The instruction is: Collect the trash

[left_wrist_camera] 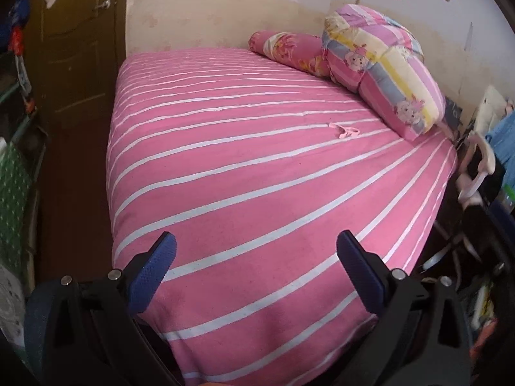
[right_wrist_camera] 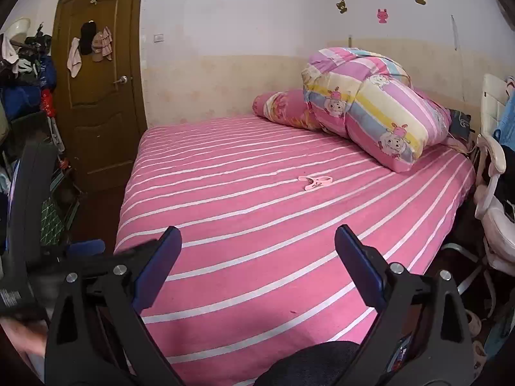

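In a small bedroom, two hand-held grippers face a bed (right_wrist_camera: 225, 257) covered in a pink sheet with white stripes. At the left edge of both views stand cluttered shelves and hanging clothes, then a brown door (right_wrist_camera: 99, 96) with caps and cloths hooked on it.

The left gripper (left_wrist_camera: 256, 251) and the right gripper (right_wrist_camera: 257, 241) both show their blue fingers spread wide and released, with nothing between them; each hangs over the near edge of the bed.

The only loose item on the sheet is a small pink clip-like object (right_wrist_camera: 315, 182), seemingly the piece to be collected. It lies near the middle of the bed, above and slightly right of centre in both views, well beyond the fingers and apart from everything else. Its long axis runs roughly left to right across the frame, along the stripes.

Neither hand looks clearly nearer. Bare sheet lies between fingers and object; nothing blocks the way.

Further right, a folded cartoon quilt (right_wrist_camera: 370, 109) and a bolster (right_wrist_camera: 283, 106) sit against the wall, near the object but not touching it. A white chair (right_wrist_camera: 495, 193) crowds the right edge.
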The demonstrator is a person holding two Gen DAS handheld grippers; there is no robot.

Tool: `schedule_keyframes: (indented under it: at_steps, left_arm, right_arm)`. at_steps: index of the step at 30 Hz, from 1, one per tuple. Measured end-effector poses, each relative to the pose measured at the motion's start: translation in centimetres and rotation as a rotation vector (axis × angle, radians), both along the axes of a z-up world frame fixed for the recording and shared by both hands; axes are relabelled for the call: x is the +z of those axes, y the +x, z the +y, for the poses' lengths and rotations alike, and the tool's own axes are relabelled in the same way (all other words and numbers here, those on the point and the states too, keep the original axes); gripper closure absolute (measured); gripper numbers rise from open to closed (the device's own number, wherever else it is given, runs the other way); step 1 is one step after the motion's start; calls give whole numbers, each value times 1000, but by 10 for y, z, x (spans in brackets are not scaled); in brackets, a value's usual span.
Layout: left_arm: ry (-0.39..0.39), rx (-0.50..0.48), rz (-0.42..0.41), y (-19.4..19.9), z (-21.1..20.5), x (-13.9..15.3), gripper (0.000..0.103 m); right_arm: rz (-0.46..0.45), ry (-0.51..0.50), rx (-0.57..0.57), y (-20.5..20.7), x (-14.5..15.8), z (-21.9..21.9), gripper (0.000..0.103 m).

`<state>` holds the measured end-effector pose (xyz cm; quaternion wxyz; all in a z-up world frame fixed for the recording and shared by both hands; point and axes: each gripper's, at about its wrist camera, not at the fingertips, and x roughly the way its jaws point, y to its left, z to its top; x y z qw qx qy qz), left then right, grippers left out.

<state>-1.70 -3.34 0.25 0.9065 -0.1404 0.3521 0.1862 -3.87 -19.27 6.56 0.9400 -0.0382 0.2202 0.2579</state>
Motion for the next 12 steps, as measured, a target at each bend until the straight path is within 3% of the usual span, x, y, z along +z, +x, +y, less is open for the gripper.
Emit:
schedule_keyframes:
  at_steps: [4, 9, 12]
  left_arm:
    - [53, -26, -17, 5, -11, 2, 6]
    - [-18, -44, 13, 10, -11, -4, 6]
    - [-20, -44, 14, 12, -11, -6, 6]
  right_arm:
    - [47, 31, -29, 0, 3, 1, 8]
    - [70, 49, -42, 0, 9, -5, 8]
    - [70, 47, -42, 8, 5, -13, 7]
